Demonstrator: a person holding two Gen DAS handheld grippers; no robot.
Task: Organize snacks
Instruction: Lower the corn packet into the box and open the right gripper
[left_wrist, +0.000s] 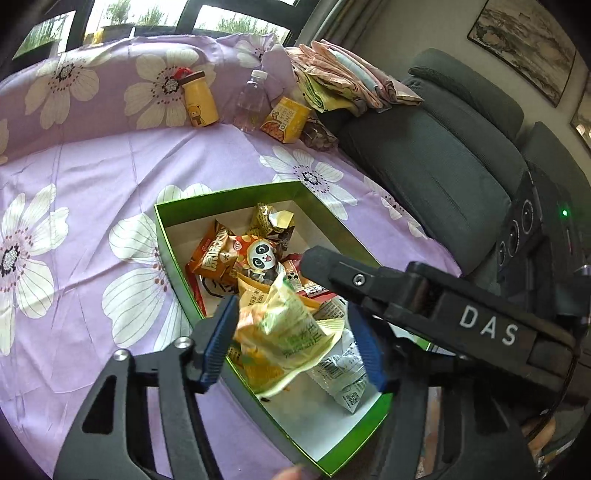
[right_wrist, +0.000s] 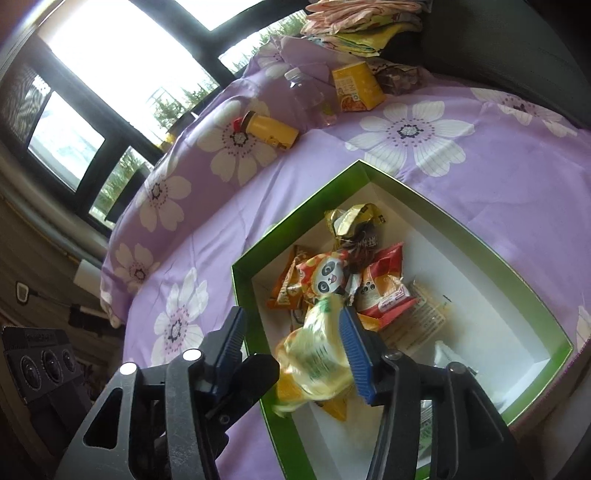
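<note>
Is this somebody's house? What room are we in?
Probably a living room at home. A dark grey sofa stands beside a surface covered by a purple flowered sheet, framed pictures hang on the wall, and big windows look out on greenery.

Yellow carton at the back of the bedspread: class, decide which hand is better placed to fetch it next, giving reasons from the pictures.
Right, probably. The yellow carton lies at the sofa end of the row, the side where the right gripper is; the left gripper sits further from it.
</note>
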